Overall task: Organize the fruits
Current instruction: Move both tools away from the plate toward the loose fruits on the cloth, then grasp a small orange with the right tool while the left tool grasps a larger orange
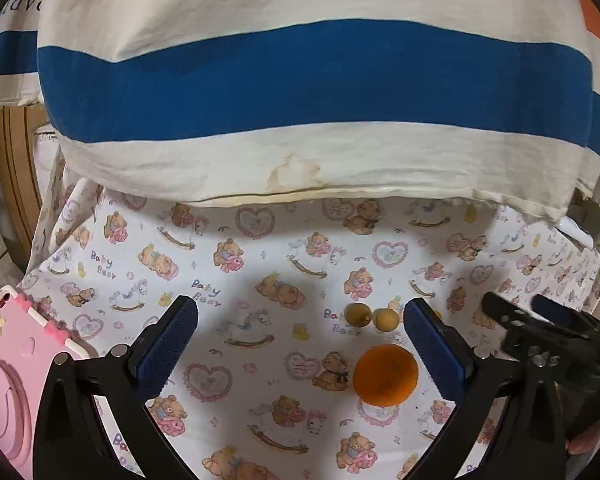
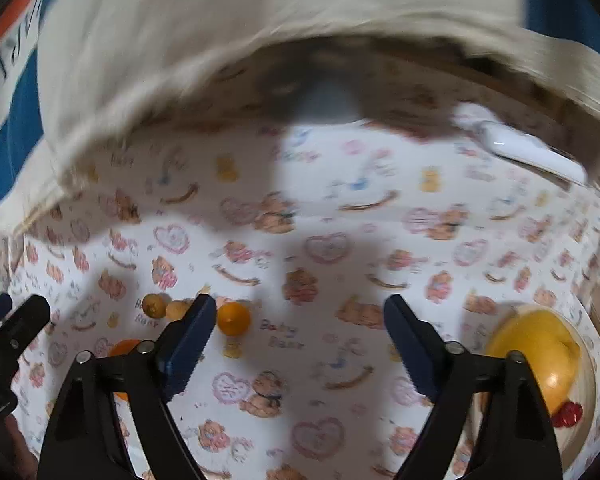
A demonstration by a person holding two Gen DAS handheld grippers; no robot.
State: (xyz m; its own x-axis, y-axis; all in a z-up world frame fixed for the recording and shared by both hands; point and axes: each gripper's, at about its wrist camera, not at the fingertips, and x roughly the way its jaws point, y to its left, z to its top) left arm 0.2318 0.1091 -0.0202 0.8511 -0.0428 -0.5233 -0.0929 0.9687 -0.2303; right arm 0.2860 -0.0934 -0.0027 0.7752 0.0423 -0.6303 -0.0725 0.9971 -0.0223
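Note:
In the left wrist view an orange (image 1: 385, 374) lies on the bear-print cloth (image 1: 260, 272), just inside the right finger of my open, empty left gripper (image 1: 300, 344). Two small brown fruits (image 1: 357, 314) (image 1: 387, 319) lie just beyond it. My right gripper shows at the right edge (image 1: 540, 332). In the blurred right wrist view my right gripper (image 2: 300, 344) is open and empty. A small orange fruit (image 2: 233, 319) lies by its left finger, with the two brown fruits (image 2: 156, 306) (image 2: 177, 310) and the orange (image 2: 124, 348) further left. A bowl (image 2: 586, 376) at right holds a yellow fruit (image 2: 536, 354) and a red one (image 2: 567, 414).
A large striped cloth bag marked PARIS (image 1: 300, 80) hangs over the far side of the cloth. A pink tablet case (image 1: 16, 380) lies at the left. A white object (image 2: 532, 152) lies at the far right under the bag's edge.

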